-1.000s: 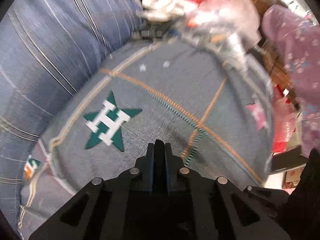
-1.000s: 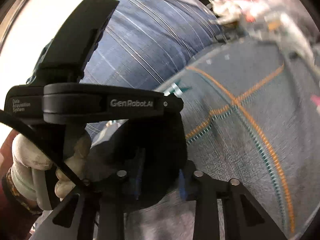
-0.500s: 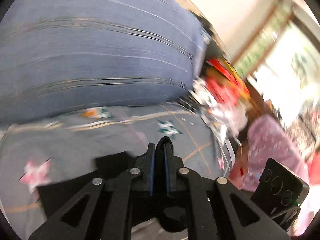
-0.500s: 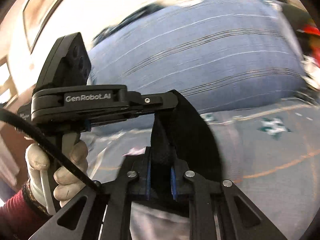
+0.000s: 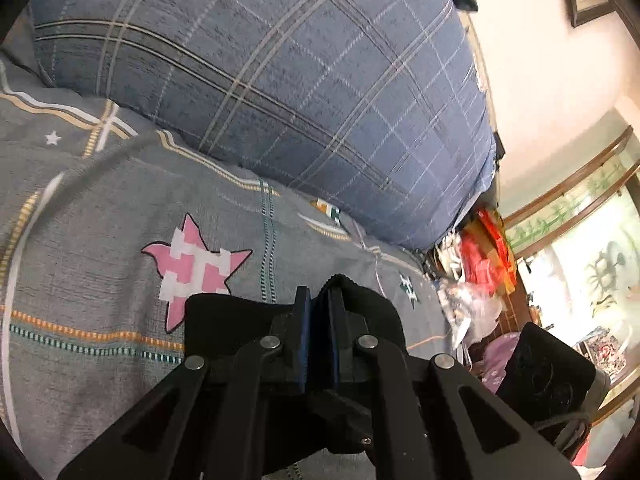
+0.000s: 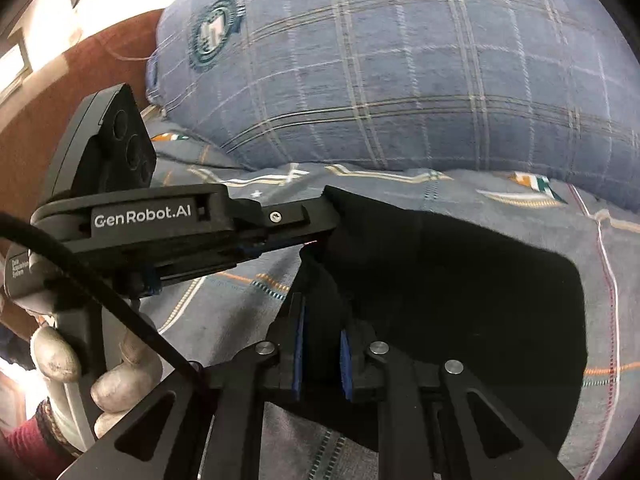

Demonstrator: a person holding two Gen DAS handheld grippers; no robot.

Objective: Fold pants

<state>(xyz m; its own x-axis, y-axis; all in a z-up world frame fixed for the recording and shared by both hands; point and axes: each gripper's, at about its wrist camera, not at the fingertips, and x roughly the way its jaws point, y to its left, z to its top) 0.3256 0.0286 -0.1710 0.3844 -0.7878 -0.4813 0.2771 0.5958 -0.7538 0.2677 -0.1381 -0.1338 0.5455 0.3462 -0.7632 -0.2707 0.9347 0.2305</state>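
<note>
Over the bed (image 5: 80, 264), near the blue pillow (image 5: 300, 80), I hold the black pants (image 6: 460, 292) in both grippers — left gripper (image 5: 320, 312) clamped tight on an edge, right gripper (image 6: 320, 344) just closed onto a thick fold, cloth spreading right.

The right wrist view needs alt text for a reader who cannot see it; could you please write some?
The right claw is clamped on a fold of black fabric pants above a grey patterned bedsheet. The left claw, in a white-gloved hand, pinches the same edge. A blue plaid pillow lies behind.
</note>
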